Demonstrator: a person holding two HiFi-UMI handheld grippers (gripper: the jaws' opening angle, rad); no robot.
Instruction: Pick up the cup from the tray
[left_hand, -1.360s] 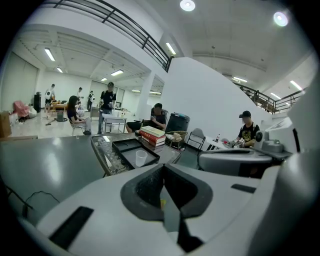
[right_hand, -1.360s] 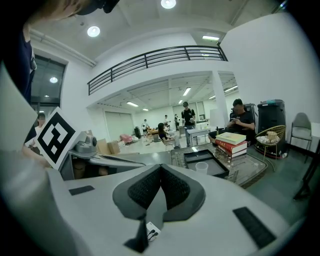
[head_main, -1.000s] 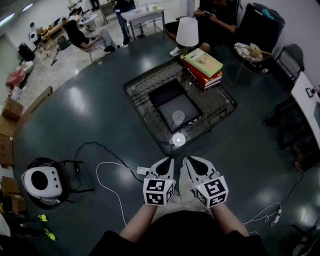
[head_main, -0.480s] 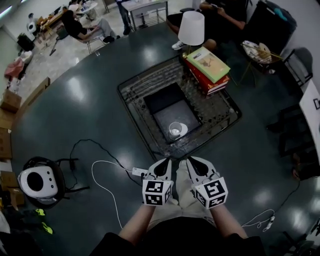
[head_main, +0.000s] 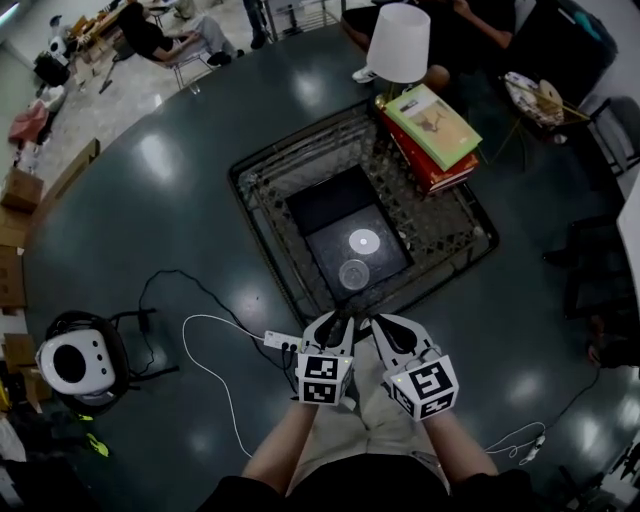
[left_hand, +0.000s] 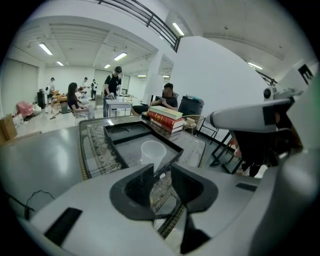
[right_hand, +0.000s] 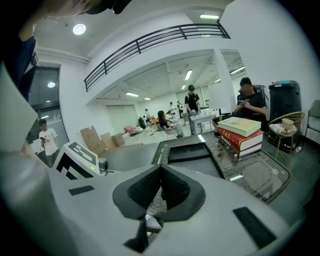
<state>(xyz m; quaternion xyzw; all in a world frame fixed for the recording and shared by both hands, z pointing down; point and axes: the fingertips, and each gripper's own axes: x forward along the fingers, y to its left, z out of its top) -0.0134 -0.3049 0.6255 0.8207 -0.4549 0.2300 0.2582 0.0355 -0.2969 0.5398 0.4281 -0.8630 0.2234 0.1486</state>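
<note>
While both grippers hover at the glass table's near edge in the head view, the clear plastic cup stands upright in the black tray, just beyond the left gripper and the right gripper. Seen in the left gripper view, its jaws are slightly apart, having just been opening, with nothing between them. The right gripper view shows its jaws together, empty.

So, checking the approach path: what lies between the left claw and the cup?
Only the tray's near rim and a strip of glass tabletop, seen in the left gripper view. The left claw has just been opening its jaws, nothing between them.
</note>
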